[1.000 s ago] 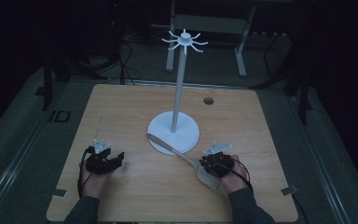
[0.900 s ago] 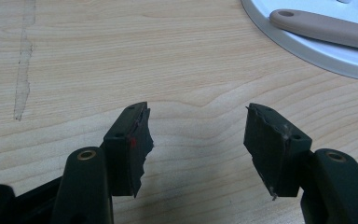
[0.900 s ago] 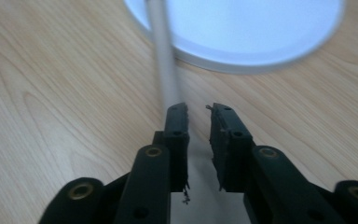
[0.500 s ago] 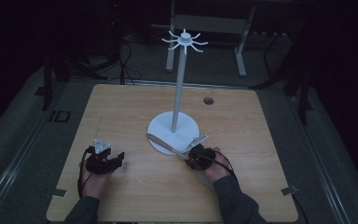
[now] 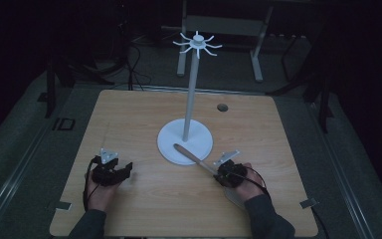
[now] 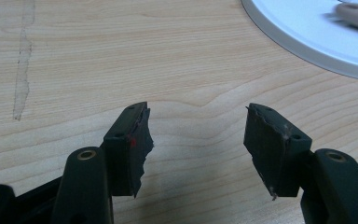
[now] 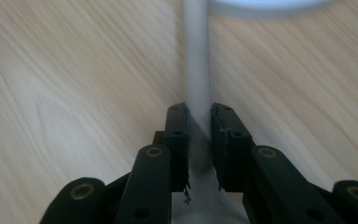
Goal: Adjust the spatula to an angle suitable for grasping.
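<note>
The right gripper (image 5: 222, 172) has its jaws closed on the handle of a long wooden spoon (image 5: 193, 158), which runs from near-right to far-left, its handle tip resting on the white stand base (image 5: 199, 135). The left gripper (image 5: 122, 172) sits wide open over bare table (image 5: 139, 114) at near left.
</note>
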A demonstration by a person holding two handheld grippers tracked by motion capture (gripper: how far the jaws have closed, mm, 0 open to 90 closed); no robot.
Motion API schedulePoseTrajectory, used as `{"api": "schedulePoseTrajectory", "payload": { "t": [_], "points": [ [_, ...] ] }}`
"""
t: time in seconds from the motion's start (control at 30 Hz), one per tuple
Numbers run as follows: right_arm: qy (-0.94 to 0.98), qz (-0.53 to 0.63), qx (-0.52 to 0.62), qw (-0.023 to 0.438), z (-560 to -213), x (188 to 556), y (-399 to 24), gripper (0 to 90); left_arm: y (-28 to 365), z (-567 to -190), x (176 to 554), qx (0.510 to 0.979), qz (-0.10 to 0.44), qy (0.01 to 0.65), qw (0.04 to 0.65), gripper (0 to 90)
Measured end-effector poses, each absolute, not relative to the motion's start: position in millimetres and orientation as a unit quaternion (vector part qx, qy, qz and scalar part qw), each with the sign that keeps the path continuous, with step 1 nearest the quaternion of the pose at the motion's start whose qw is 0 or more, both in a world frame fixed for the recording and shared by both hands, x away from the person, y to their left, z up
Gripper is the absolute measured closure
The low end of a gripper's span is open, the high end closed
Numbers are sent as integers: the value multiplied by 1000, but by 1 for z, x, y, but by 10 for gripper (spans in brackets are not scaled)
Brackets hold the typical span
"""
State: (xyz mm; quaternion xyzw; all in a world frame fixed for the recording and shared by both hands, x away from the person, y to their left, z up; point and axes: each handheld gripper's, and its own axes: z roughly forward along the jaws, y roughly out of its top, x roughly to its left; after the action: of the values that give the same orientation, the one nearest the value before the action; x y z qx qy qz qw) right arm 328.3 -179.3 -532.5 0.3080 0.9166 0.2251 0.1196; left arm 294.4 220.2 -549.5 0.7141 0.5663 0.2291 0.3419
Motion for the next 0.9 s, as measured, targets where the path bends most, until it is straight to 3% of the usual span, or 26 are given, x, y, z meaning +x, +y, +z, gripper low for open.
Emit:
{"api": "schedulePoseTrajectory", "payload": {
  "t": [0.23, 0.33, 0.63, 0.9],
  "points": [
    [918, 209, 317, 116, -529, 325, -201, 758, 220, -550, 295, 716, 229, 566, 340, 409],
    [918, 214, 313, 119, -525, 326, -199, 703, 220, -550, 295, 716, 228, 565, 339, 409],
    [921, 208, 311, 105, -505, 354, -167, 634, 220, -550, 294, 714, 228, 566, 343, 409],
    [933, 175, 302, 85, -510, 377, -140, 669, 220, -549, 294, 714, 228, 566, 343, 409]
  ]
}}
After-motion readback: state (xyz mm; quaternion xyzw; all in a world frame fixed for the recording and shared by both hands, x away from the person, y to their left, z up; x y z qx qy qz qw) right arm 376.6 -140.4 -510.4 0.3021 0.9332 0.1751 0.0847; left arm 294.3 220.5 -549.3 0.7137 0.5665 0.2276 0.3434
